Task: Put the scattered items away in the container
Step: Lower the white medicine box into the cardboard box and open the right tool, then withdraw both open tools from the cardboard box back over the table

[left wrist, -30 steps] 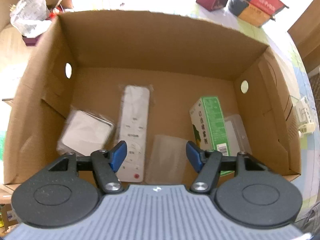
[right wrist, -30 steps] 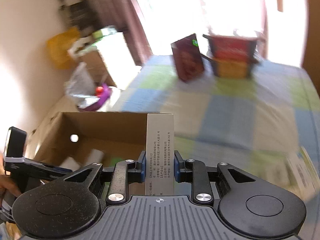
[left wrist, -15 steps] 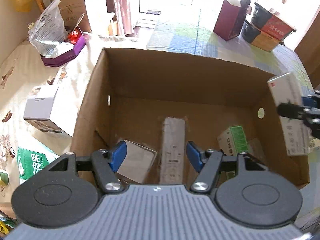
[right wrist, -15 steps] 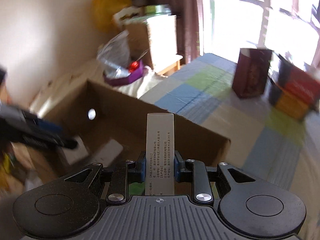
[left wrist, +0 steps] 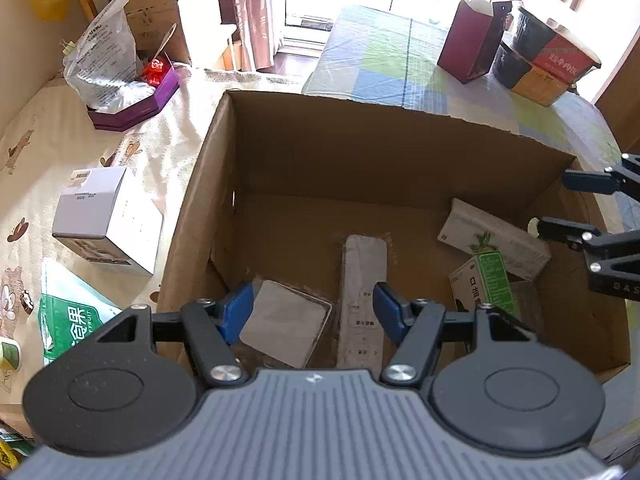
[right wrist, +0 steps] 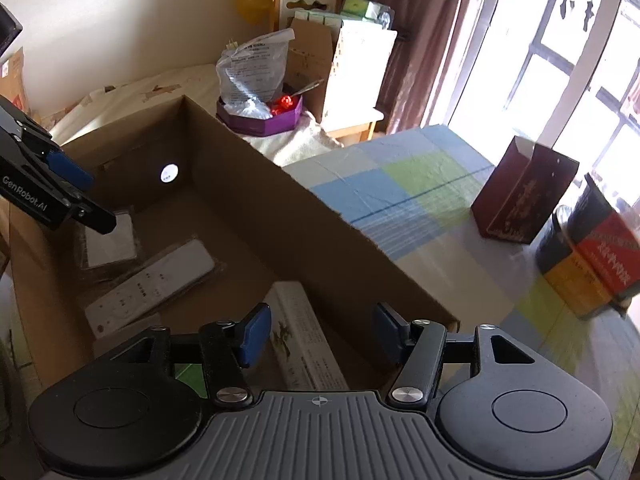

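Carton point(right wrist: 304, 344), released by right gripper point(right wrist: 316, 334), apparently lies in box point(right wrist: 256, 184).

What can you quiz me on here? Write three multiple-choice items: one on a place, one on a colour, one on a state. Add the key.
1. The remote lies:
A. on a chair
B. in the box
C. on the floor

2. The tray left of the box is:
A. green
B. red
C. purple

3. The right gripper is:
A. open and empty
B. shut on a bottle
C. shut on a spoon

Key:
1 B: it lies flat on the box's floor.
2 C: its walls are purple.
3 A: its jaws stand apart with nothing held between them.
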